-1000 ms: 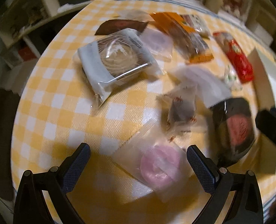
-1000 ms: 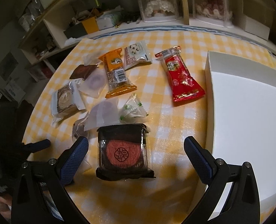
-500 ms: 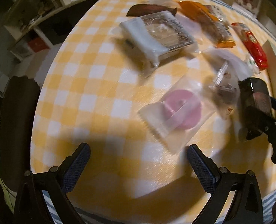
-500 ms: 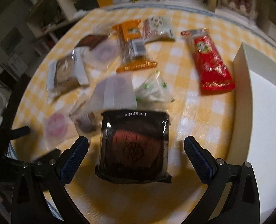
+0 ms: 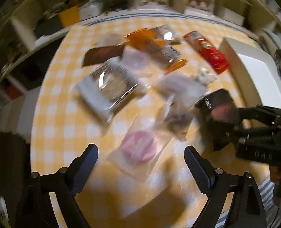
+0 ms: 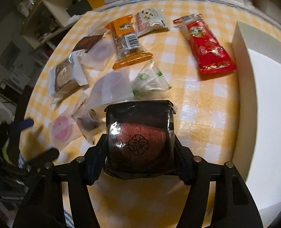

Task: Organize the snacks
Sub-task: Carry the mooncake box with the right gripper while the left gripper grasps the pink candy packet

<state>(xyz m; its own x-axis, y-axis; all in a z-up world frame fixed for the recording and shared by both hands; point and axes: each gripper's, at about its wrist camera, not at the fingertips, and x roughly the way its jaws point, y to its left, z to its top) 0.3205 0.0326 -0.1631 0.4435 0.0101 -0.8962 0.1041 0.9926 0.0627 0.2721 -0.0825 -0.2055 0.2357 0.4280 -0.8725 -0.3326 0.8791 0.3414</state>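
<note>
My right gripper (image 6: pixel 139 161) is shut on a black-wrapped round cake with a red top (image 6: pixel 139 133), held at the table's near edge; it also shows in the left wrist view (image 5: pixel 219 106). My left gripper (image 5: pixel 141 157) is open and empty, just short of a clear pack with a pink disc (image 5: pixel 138 148), which also shows in the right wrist view (image 6: pixel 62 128). A white box (image 6: pixel 269 104) stands to the right.
On the yellow checked table (image 6: pixel 197 98) lie several snacks: a red packet (image 6: pixel 207 45), an orange bar (image 6: pixel 126 39), a cookie pack (image 6: pixel 150 21), a green-printed sachet (image 6: pixel 150 81), a white-sleeved pastry (image 6: pixel 66 74) and translucent packs (image 6: pixel 111 89). Shelves stand behind.
My right gripper has closed on the black-wrapped cake, which lay between its open fingers before. My left gripper has swung back toward the pink disc pack and stays open.
</note>
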